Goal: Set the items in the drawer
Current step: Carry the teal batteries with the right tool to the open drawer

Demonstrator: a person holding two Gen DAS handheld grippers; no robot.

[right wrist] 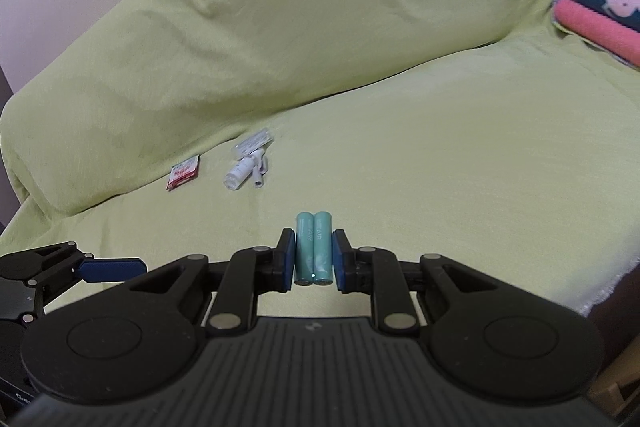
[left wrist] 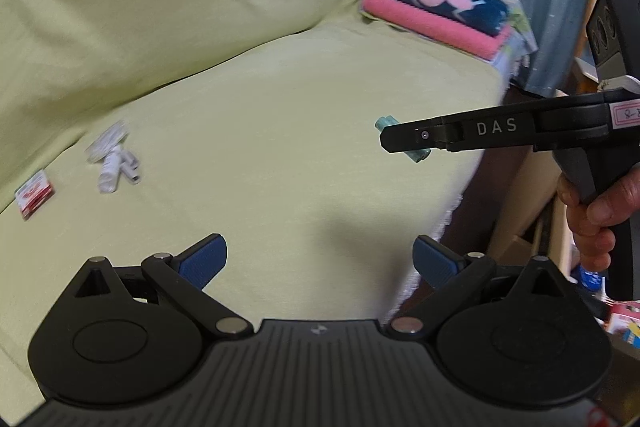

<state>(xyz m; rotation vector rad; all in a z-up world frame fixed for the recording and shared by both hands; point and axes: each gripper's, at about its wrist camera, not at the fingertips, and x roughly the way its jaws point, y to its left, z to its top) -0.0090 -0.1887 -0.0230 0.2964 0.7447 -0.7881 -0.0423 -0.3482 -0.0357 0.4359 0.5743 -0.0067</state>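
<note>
Right gripper [right wrist: 313,255] pinches the paired teal batteries [right wrist: 313,247] above the sofa seat [right wrist: 440,167] (left gripper [left wrist: 320,259] spread, empty); carry to drawer, unseen here.

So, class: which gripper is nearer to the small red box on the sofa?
Left. The left gripper hangs open over the seat, nearer the red box; the right gripper, shut on two teal batteries, sits farther along.

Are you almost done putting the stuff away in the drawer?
Not yet. No drawer shows in either view, so nothing looks put away. In hand: the right gripper is shut on the two green batteries, held over the green sofa cover. The left gripper is open and empty. Left to do: the small white bottle and bits and the red packet lie on the cover.
</note>
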